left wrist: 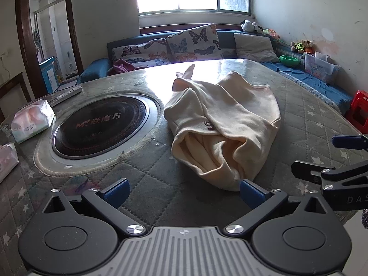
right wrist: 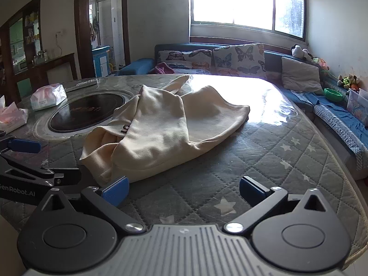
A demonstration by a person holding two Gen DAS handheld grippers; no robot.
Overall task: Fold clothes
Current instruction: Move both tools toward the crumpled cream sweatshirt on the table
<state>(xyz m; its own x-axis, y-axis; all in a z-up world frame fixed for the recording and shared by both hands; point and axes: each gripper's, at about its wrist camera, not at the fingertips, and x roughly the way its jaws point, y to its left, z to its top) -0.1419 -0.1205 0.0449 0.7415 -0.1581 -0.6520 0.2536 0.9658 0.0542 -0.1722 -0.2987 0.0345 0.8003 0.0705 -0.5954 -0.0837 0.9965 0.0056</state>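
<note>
A cream garment (left wrist: 225, 124) lies bunched and partly folded on the quilted grey table cover (left wrist: 149, 179), its near end just in front of my left gripper's right finger. My left gripper (left wrist: 184, 192) is open and empty, low over the table. The garment also shows in the right wrist view (right wrist: 161, 128), ahead and to the left. My right gripper (right wrist: 184, 191) is open and empty, its left finger close to the garment's near hem. The right gripper shows at the right edge of the left wrist view (left wrist: 329, 156), and the left gripper at the left edge of the right wrist view (right wrist: 30, 161).
A round black induction hob (left wrist: 101, 126) is set into the table left of the garment. Tissue packs (left wrist: 32, 120) and a remote (left wrist: 66, 94) lie at the far left. A sofa with butterfly cushions (left wrist: 193, 43) stands behind the table, a red stool (left wrist: 358, 110) at right.
</note>
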